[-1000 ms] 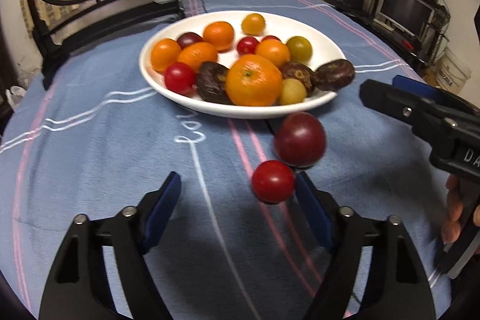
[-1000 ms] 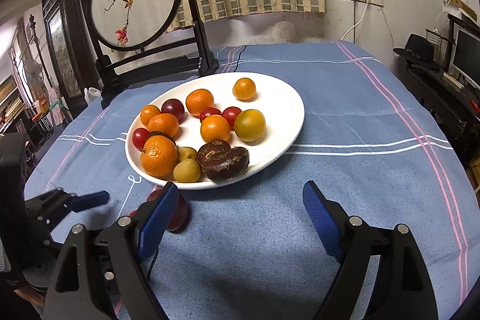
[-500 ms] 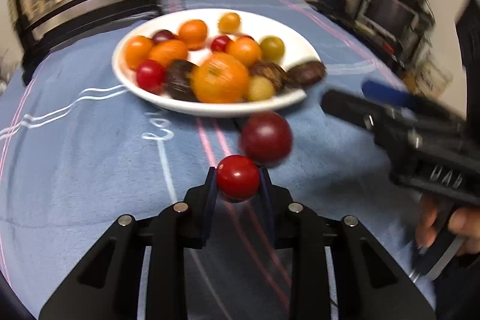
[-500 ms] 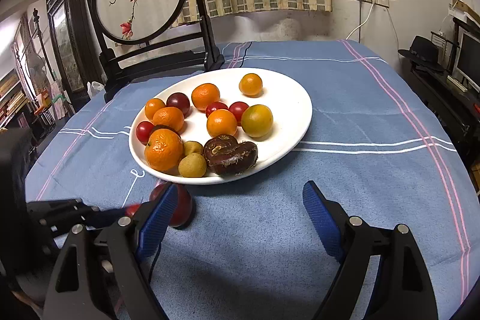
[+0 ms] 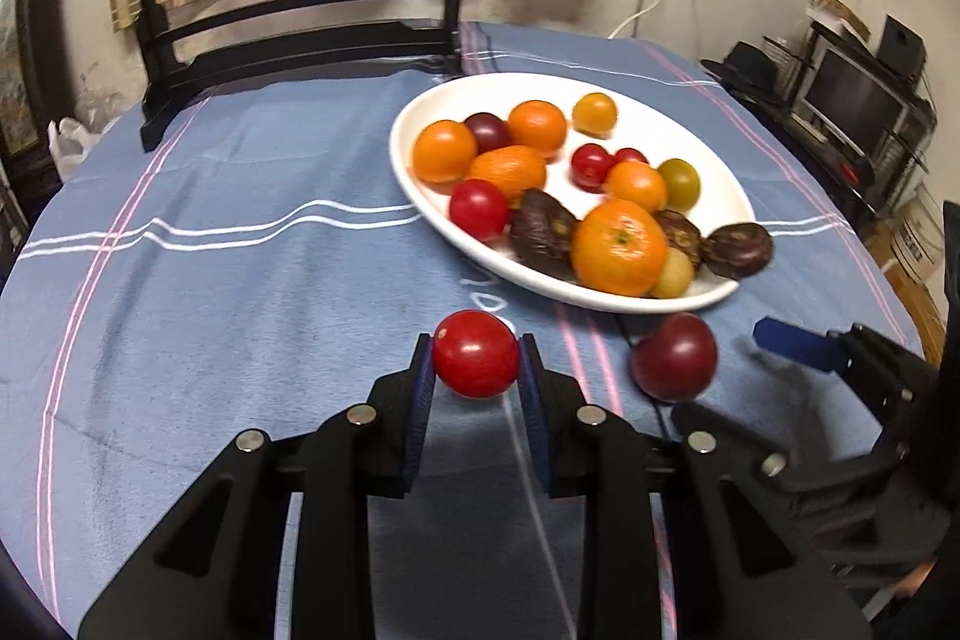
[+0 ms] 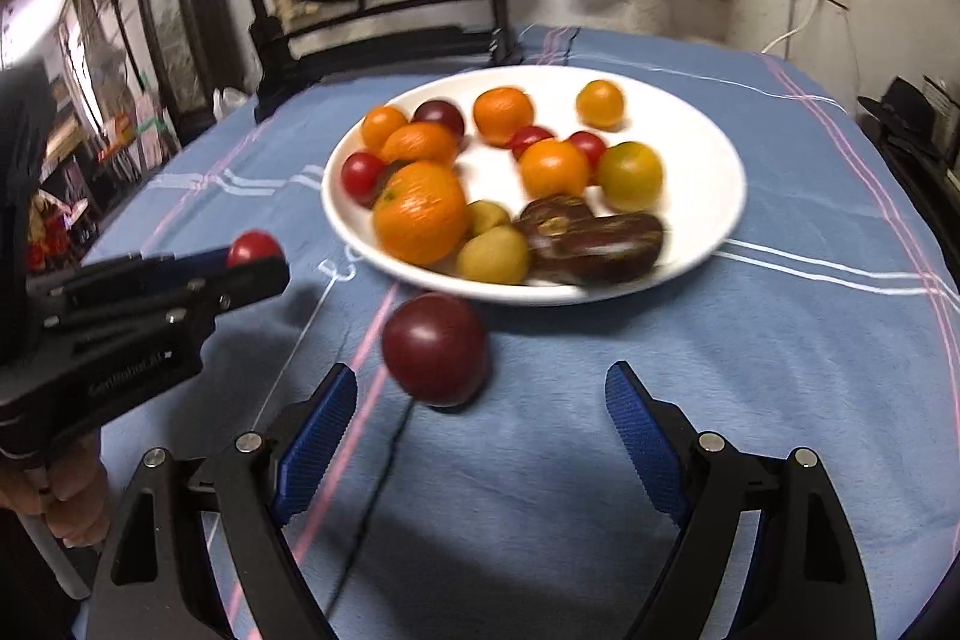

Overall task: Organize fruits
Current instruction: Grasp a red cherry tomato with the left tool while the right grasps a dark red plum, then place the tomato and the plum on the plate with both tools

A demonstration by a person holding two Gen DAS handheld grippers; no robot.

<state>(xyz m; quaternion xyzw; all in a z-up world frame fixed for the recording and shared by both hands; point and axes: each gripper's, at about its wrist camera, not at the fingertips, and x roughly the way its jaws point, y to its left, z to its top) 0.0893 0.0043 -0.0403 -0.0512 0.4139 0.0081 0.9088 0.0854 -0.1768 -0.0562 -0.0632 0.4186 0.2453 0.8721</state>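
- Left gripper [image 5: 475, 370]: clamped on red cherry tomato [image 5: 475, 353], pinched between both blue pads, raised off blue tablecloth [image 5: 240, 292].
- Right gripper [image 6: 474, 430]: jaws spread wide, holding nothing.
- Dark red plum [image 6: 435, 349]: on cloth just ahead of right gripper, nearer its left finger.
- White plate [image 5: 708, 160] of fruit: beyond both grippers.

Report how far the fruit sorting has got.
Done: most fruit already sits on the white plate, including oranges, small tomatoes and dark wrinkled fruits. In hand: the left gripper is shut on the red tomato, off the plate. Left: the dark red plum lies on the blue tablecloth before the open right gripper, not yet grasped.
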